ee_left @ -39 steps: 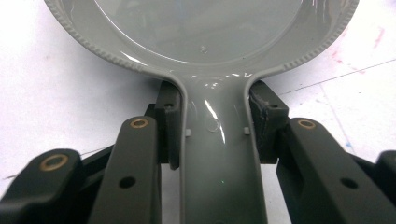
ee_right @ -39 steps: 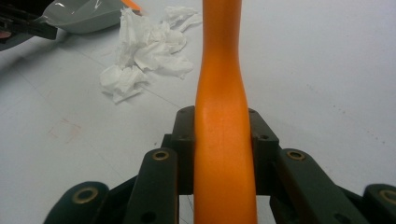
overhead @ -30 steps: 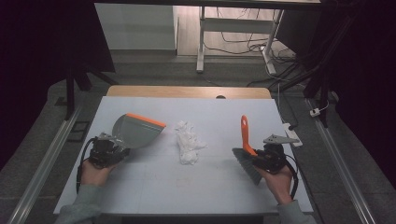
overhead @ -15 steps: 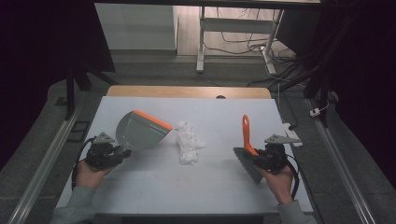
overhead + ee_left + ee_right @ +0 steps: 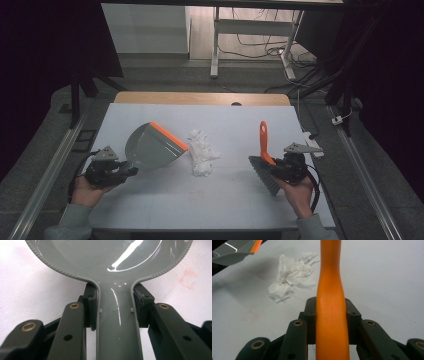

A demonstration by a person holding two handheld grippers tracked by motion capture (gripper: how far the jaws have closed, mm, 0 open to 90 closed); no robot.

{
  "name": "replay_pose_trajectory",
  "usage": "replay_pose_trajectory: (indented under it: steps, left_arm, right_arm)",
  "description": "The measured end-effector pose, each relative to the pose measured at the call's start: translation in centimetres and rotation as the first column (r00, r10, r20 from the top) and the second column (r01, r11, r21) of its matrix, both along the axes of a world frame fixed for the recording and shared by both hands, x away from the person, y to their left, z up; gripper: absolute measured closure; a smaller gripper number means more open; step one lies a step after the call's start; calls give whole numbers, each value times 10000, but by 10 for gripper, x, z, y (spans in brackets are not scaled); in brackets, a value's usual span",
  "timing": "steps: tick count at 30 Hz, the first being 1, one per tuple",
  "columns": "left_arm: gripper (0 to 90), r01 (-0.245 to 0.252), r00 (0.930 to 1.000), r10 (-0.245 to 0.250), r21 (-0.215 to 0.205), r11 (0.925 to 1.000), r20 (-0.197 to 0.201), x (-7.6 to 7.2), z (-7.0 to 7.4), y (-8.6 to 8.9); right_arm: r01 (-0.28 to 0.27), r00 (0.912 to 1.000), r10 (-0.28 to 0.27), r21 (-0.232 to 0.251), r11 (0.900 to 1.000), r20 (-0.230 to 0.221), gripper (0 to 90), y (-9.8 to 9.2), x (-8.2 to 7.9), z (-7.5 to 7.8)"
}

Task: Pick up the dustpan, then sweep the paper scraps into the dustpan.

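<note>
With both grippers clamped, left gripper (image 5: pixel 129 170) on dustpan (image 5: pixel 152 147), right gripper (image 5: pixel 274 169) on brush (image 5: pixel 263 162), I note crumpled tissue (image 5: pixel 201 152) mid-tabletop between them, touching the dustpan's lip.

On the table (image 5: pixel 150 205), crumpled tissue (image 5: pixel 201 152) lies between dustpan (image 5: pixel 152 147) (left) and brush (image 5: pixel 263 160).

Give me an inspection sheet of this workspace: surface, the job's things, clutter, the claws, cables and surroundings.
Surface: white table top, faint reddish stain near the front middle.
Job's things: grey dustpan with orange lip, tilted toward the crumpled tissue; brush with orange handle, bristles toward the person.
Clutter: small white part at the table's right edge.
Claws: left claw clamped on the dustpan's handle; right claw clamped on the brush's handle.
Cables: one trailing from each claw; more on the floor beyond.
Surroundings: white table legs behind, dark sides.
</note>
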State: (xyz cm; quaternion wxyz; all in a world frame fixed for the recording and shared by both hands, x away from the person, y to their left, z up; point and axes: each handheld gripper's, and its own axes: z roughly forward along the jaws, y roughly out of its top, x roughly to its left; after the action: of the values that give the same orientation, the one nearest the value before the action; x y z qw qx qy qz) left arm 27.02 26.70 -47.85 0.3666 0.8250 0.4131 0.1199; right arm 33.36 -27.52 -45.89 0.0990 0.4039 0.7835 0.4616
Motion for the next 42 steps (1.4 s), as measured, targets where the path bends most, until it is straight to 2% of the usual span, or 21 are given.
replay_pose_trajectory:
  steps: [4,11,15,27,31,36,40,42]
  left_arm:
    - [620,458,9989,-456,313,9985,-69,-2,-1,-1]
    - [621,1125,9936,-1110,924,9894,-208,-5,-2,-11]
    - [620,1230,9921,-1192,1211,9850,-382,-4,-5,-16]
    - [620,1582,9864,-1508,1306,9787,-648,-2,-13,-22]
    - [620,1897,9799,-1785,1390,9720,-891,-1,-18,-29]
    - [620,2005,9773,-1863,1548,9674,-1013,0,-21,-31]
    - [620,2031,9769,-1907,1416,9689,-968,-3,-21,-28]
    - [620,2146,9742,-2013,1442,9660,-1017,-3,-23,-29]
  right_arm:
    - [4,10000,-5,104,9999,74,702,0,-2,3]
    - [-11,9999,10,71,10000,135,702,1,-3,4]
    - [37,9999,-39,103,9999,162,702,0,-2,4]
    - [84,9994,-90,165,9998,341,702,6,-1,8]
    - [-44,9992,37,160,9999,396,702,18,4,10]
    - [-145,9992,143,48,9999,367,702,31,12,10]
    - [-243,9993,243,1,9997,270,702,46,21,9]
    - [-252,9993,252,-28,9997,273,702,50,24,9]
